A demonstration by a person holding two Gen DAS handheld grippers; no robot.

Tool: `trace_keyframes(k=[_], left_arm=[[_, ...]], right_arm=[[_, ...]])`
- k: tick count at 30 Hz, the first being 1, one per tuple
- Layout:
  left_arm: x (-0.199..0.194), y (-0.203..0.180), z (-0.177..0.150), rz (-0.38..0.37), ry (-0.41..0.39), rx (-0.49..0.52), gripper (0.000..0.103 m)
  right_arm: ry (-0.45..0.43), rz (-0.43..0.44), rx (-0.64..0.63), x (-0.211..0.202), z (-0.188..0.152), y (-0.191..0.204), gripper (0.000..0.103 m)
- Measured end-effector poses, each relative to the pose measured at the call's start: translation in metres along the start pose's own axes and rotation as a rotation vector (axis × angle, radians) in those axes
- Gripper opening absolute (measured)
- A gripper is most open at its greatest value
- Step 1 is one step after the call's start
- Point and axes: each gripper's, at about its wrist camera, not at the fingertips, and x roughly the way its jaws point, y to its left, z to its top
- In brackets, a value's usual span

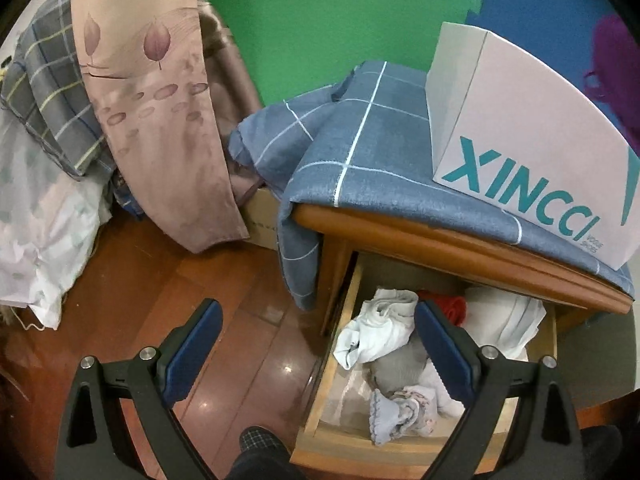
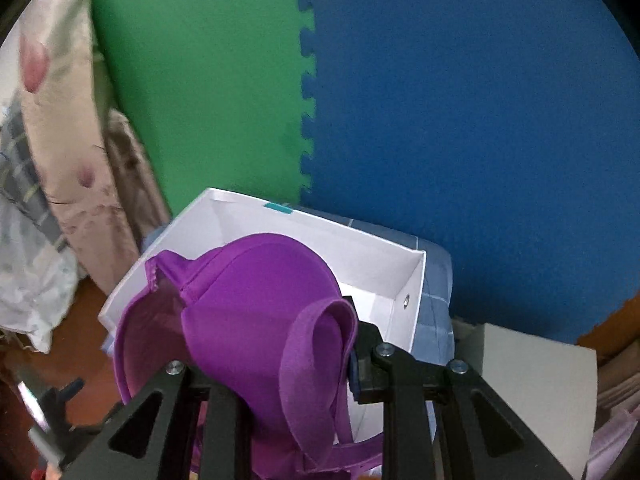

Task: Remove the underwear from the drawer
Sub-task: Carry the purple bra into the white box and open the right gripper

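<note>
With our right gripper (image 2: 276, 364) clamped on the purple bra (image 2: 248, 304), we carry it over the white box (image 2: 320, 232); next, release inside. Left gripper (image 1: 320, 344) gapes above the drawer (image 1: 344, 446).

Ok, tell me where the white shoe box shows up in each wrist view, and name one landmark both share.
Left wrist view: the white shoe box stands at upper right on the blue checked cloth, its teal lettering facing the camera.
Right wrist view: the same box sits at lower centre, open top visible, partly hidden by the purple bra.
Shared landmark: the toothed seam between green and blue foam mats.
</note>
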Motion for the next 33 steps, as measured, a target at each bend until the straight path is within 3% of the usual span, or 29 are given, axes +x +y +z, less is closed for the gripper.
trace_keyframes(k=[7, 16, 21, 24, 33], left_arm=[[0.006, 0.002, -0.001, 0.017, 0.013, 0.004, 0.095], [0.014, 0.002, -0.001, 0.010, 0.050, 0.003, 0.095], [0.016, -0.001, -0.002, 0.014, 0.063, 0.016, 0.095], [0.016, -0.001, -0.004, 0.017, 0.062, 0.025, 0.095], [0.016, -0.001, -0.004, 0.015, 0.080, 0.013, 0.095]], right_arm=[[0.149, -0.075, -0.035, 0.083, 0.003, 0.004, 0.022], [0.256, -0.115, -0.006, 0.134, -0.010, -0.006, 0.026], [0.269, -0.101, 0.012, 0.128, -0.015, -0.006, 0.047], [0.256, -0.114, -0.009, 0.114, -0.020, -0.003, 0.047], [0.162, -0.040, -0.023, 0.051, -0.047, 0.008, 0.049]])
